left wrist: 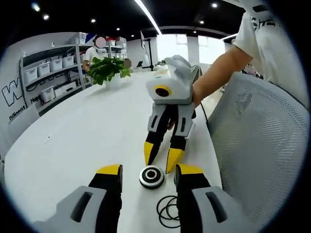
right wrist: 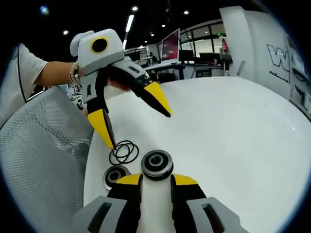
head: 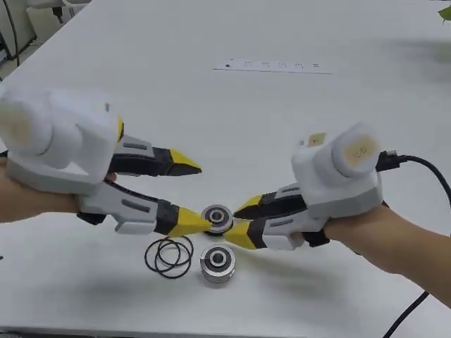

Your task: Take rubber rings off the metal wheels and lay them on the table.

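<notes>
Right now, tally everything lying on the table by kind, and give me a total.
Metal wheels: 2
Black rubber rings, loose and overlapping: 3, as best the overlap shows
White power strip: 1
Total: 6
</notes>
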A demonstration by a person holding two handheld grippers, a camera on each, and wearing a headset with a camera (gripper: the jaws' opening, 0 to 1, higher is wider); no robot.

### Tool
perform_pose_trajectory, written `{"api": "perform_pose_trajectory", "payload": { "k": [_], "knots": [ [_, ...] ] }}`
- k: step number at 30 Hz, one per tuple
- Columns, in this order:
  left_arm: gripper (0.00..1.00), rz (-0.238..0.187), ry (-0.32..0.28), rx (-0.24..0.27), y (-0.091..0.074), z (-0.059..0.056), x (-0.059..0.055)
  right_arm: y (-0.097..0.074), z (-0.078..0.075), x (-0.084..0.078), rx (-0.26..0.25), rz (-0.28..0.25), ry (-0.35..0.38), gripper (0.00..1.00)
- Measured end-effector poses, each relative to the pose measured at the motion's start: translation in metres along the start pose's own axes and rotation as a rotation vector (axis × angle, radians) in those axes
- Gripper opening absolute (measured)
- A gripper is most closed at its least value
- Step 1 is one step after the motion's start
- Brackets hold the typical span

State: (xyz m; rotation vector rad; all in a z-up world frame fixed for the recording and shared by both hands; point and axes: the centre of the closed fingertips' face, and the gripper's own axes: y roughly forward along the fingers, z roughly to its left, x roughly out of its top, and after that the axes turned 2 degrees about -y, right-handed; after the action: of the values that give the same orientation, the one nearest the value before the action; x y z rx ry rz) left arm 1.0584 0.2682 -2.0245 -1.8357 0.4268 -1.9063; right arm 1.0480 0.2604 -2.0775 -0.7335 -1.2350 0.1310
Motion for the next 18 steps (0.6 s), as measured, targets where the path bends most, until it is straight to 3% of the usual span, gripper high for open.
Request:
{"api": "perform_pose_trajectory", "payload": {
  "k": [10,18],
  "knots": [
    [0.25,0.085,-0.041,-0.017,0.027,-0.002,-0.024,0.001,-0.003,0.001,-0.011,-0.004,-0.018,0.19],
    [0.13,0.074,-0.067,-0.014,0.027,-0.003,-0.025,0.002,-0.003,0.001,-0.017,-0.003,-0.033,0.18]
  ]
}}
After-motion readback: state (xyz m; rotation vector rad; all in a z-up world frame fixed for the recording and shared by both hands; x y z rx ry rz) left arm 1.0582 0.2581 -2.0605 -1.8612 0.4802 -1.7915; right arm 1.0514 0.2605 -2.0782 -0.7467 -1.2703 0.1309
